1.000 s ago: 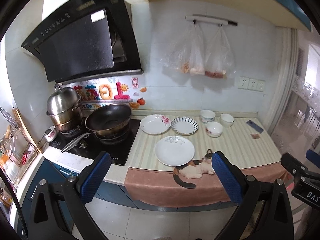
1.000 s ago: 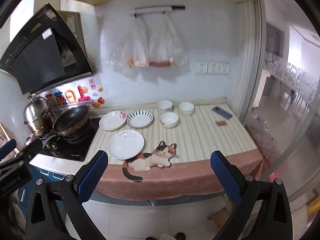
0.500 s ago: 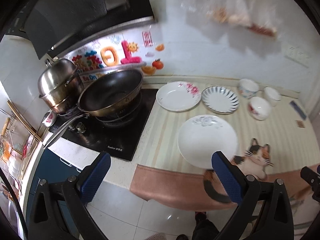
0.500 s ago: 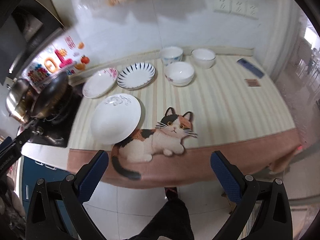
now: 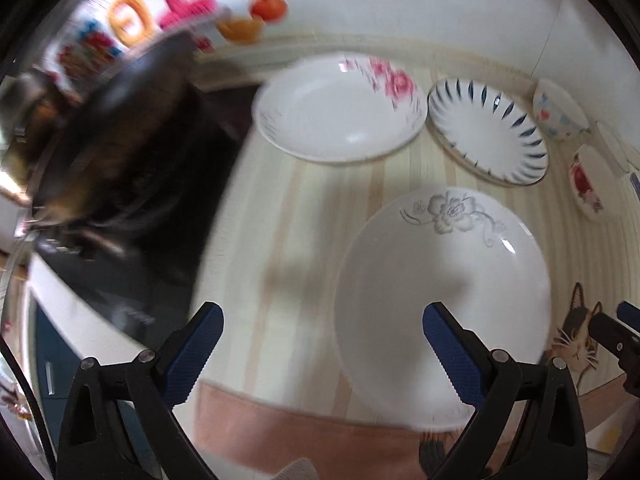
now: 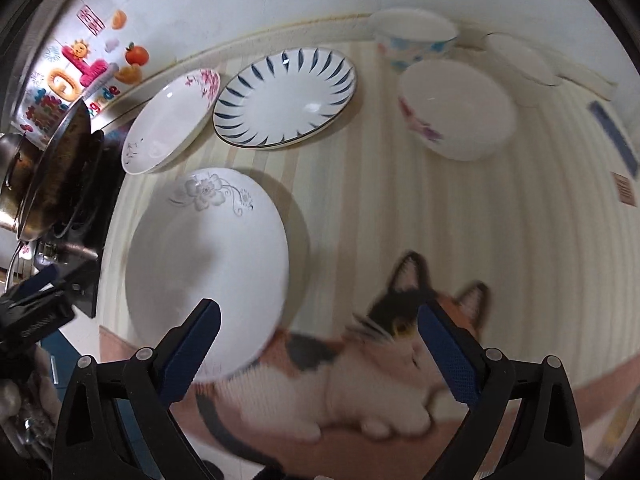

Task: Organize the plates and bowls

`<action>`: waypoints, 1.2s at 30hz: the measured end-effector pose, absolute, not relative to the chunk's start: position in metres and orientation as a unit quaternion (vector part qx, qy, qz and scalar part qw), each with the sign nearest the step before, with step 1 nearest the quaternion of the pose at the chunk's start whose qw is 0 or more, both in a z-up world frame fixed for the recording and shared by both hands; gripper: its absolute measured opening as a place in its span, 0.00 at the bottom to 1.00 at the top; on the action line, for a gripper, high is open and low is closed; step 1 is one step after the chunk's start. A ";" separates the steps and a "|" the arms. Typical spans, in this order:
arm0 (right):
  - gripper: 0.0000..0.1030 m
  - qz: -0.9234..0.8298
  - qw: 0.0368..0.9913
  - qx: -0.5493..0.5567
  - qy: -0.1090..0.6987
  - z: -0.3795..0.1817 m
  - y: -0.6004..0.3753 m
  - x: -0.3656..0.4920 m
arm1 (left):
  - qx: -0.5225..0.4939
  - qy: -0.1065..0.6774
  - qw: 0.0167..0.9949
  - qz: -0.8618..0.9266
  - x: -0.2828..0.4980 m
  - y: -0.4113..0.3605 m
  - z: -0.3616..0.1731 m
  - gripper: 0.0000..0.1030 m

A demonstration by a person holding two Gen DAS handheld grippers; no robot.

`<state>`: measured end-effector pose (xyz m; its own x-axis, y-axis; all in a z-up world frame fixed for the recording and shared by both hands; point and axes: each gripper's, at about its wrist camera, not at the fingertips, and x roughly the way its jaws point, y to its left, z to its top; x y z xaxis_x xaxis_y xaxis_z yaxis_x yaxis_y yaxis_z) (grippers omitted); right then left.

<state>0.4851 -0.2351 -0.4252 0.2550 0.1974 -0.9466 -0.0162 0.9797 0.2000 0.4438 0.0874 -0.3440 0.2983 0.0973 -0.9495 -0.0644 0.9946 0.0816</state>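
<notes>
Both grippers empty, jaws spread wide. Left gripper (image 5: 322, 348) hovers low over the striped counter mat (image 5: 304, 208); the grey-flower plate (image 5: 440, 292) lies just ahead, under its right finger. Right gripper (image 6: 318, 346) has the same plate at its left finger. Judgement: the rim is thin and lies flat, so straddle the near edge squarely before closing. Pink-flower plate (image 5: 340, 108) and blue-striped plate (image 5: 488, 132) lie farther ahead.

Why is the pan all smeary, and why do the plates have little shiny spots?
In the left wrist view the pan and wall stickers are streaked by motion blur, while the grey-flower plate stays fairly sharp; in the right wrist view the printed cat is the blurry part. The shiny spots on the striped plate and pink-flower plate are glare. The fisheye lens bends the counter stripes.
</notes>
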 end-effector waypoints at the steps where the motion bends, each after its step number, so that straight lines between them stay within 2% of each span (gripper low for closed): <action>1: 0.96 0.069 0.784 0.079 0.612 -0.432 -0.234 0.491 | 0.012 0.599 0.799 0.042 0.450 0.089 -0.353 0.99; 2: 0.95 0.077 0.774 0.091 0.622 -0.443 -0.233 0.501 | 0.013 0.609 0.792 0.038 0.456 0.091 -0.363 0.97; 4: 0.84 0.091 0.761 0.112 0.632 -0.456 -0.228 0.511 | 0.005 0.625 0.780 0.016 0.465 0.092 -0.379 0.95; 6: 0.77 0.107 0.746 0.129 0.644 -0.472 -0.223 0.521 | -0.014 0.637 0.771 0.003 0.469 0.096 -0.392 0.87; 7: 0.70 0.112 0.743 0.133 0.646 -0.474 -0.220 0.523 | -0.023 0.643 0.766 -0.006 0.470 0.097 -0.396 0.79; 8: 0.67 0.120 0.738 0.137 0.650 -0.480 -0.217 0.526 | -0.033 0.649 0.760 -0.013 0.470 0.097 -0.400 0.71; 9: 0.60 0.130 0.732 0.142 0.654 -0.486 -0.213 0.529 | -0.039 0.654 0.756 -0.019 0.470 0.097 -0.404 0.66; 10: 0.52 0.136 0.727 0.146 0.657 -0.490 -0.211 0.531 | -0.044 0.655 0.754 -0.027 0.468 0.096 -0.407 0.56; 11: 0.47 0.143 0.721 0.147 0.662 -0.496 -0.207 0.532 | -0.050 0.654 0.754 -0.033 0.467 0.095 -0.407 0.51; 12: 0.36 0.149 0.718 0.148 0.663 -0.500 -0.205 0.532 | -0.058 0.647 0.759 -0.036 0.465 0.095 -0.405 0.46; 15: 0.18 0.164 0.723 0.144 0.656 -0.502 -0.200 0.535 | -0.068 0.638 0.766 -0.027 0.460 0.095 -0.401 0.46; 19: 0.18 0.166 0.726 0.147 0.651 -0.503 -0.200 0.535 | -0.071 0.633 0.771 -0.021 0.450 0.097 -0.395 0.39; 27: 0.18 0.155 0.731 0.149 0.648 -0.496 -0.222 0.520 | -0.059 0.625 0.778 -0.033 0.426 0.078 -0.380 0.38; 36: 0.18 0.125 0.736 0.166 0.644 -0.484 -0.291 0.489 | -0.042 0.622 0.779 -0.071 0.405 0.032 -0.372 0.38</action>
<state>0.4889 -0.2912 -0.4842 0.1396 0.3975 -0.9069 0.0305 0.9137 0.4052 0.4053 0.0317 -0.3718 0.2172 -0.1627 -0.9625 0.0574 0.9864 -0.1538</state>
